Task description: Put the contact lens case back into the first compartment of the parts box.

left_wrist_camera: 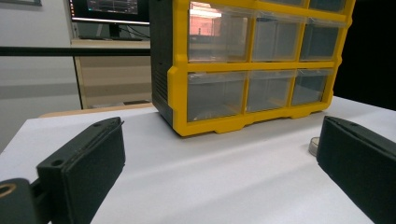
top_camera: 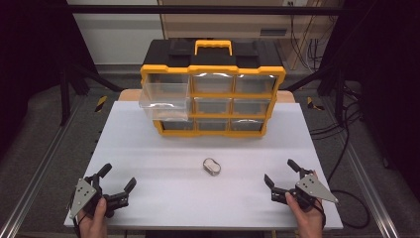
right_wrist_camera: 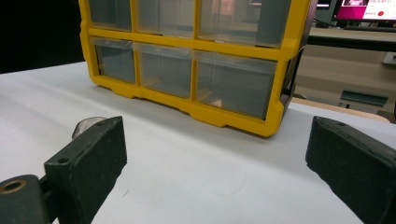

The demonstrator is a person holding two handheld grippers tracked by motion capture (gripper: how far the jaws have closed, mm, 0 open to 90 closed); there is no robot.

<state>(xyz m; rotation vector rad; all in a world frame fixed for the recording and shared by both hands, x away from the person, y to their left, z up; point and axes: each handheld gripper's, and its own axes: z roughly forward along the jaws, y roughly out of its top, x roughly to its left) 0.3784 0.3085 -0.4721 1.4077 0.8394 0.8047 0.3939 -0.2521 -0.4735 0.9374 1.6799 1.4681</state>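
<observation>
White table (top_camera: 148,148): small rounded silver tin (top_camera: 212,166) lies mid-table, untouched, between left tool (top_camera: 118,178) and right tool (top_camera: 280,171), both held wide open and empty. Yellow-framed drawer cabinet (top_camera: 213,99) stands far; top-left clear drawer (top_camera: 164,95) already pulled out. Pickup and stowing judged outstanding.

A small silvery oval tin (top_camera: 212,166) lies flat on the white table (top_camera: 148,148), near the yellow drawer organizer (top_camera: 213,89).
</observation>
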